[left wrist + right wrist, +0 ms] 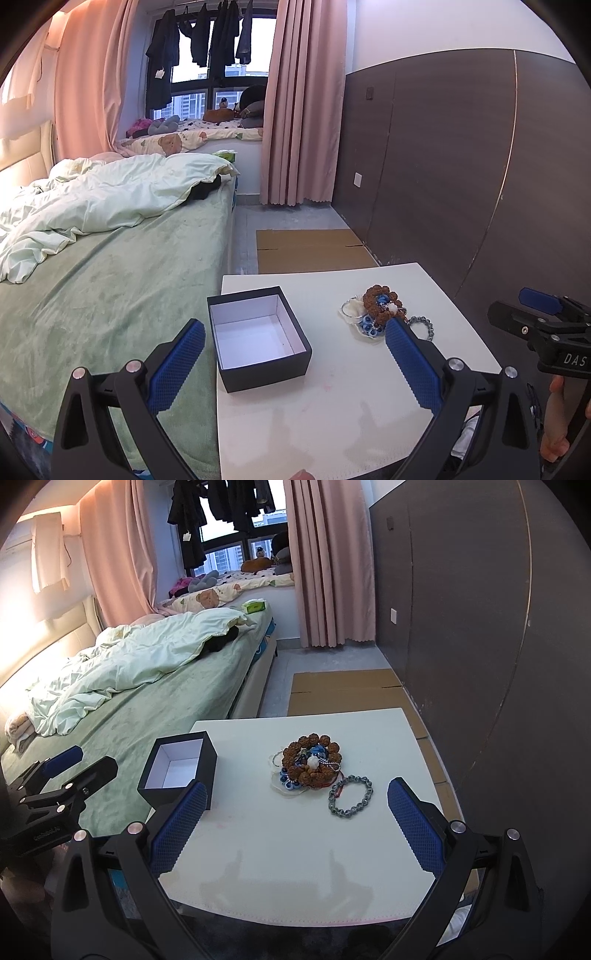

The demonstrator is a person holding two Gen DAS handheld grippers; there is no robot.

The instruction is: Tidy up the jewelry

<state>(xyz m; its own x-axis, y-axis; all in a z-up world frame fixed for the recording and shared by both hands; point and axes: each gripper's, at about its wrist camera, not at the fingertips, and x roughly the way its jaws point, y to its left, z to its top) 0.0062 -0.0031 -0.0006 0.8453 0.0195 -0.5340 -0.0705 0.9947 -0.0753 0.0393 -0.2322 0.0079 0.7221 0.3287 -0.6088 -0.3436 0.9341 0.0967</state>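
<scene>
An open black box point(258, 334) with a white, empty inside stands on the left part of a white table point(332, 406); it also shows in the right wrist view point(179, 770). A pile of jewelry point(310, 768) lies mid-table: a brown bead bracelet point(380, 304), blue beads, a white piece and a silver ring. A grey bead bracelet point(351, 795) lies beside the pile. My left gripper point(295, 328) is open and empty above the table's near side, between box and pile. My right gripper point(295, 794) is open and empty, short of the jewelry.
A bed with green cover and rumpled duvet point(110, 229) borders the table's left side. A dark panelled wall point(480, 166) runs along the right. Flat cardboard point(343, 694) lies on the floor beyond the table. Pink curtains and a window are at the back.
</scene>
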